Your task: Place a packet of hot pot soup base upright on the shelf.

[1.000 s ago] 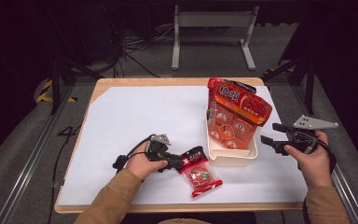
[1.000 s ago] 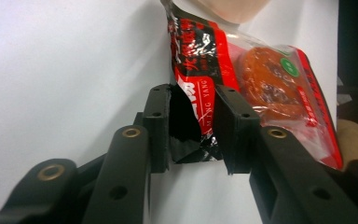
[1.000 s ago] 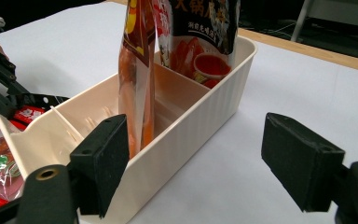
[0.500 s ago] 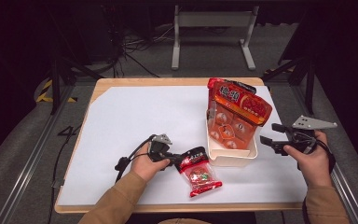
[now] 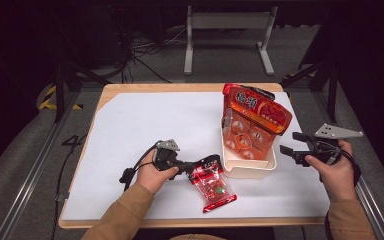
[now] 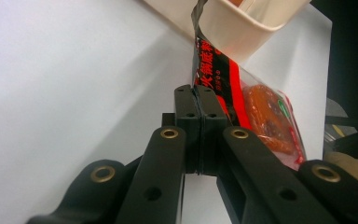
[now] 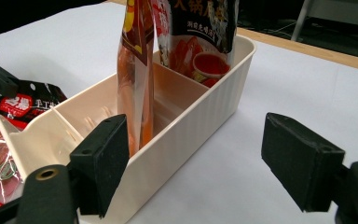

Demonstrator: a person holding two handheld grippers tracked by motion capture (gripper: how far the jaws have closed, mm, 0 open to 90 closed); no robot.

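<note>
Person with two handheld black grippers
Tan sleeves; left gripper (image 5: 192, 166) and right gripper (image 5: 291, 145) have black jaws, brass rivets, grey three-cornered plates, black cables.

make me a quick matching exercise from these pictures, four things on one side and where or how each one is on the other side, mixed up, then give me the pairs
Things:
1. left tool
2. right tool
3. small red packet
4. cream bin

States:
A. holds upright pouches
B. jaws open, nothing between them
C. lies flat on the white mat, top edge pinched
D. jaws closed on a packet's edge

Pairs: 1-D, 2-B, 3-C, 4-A
</note>
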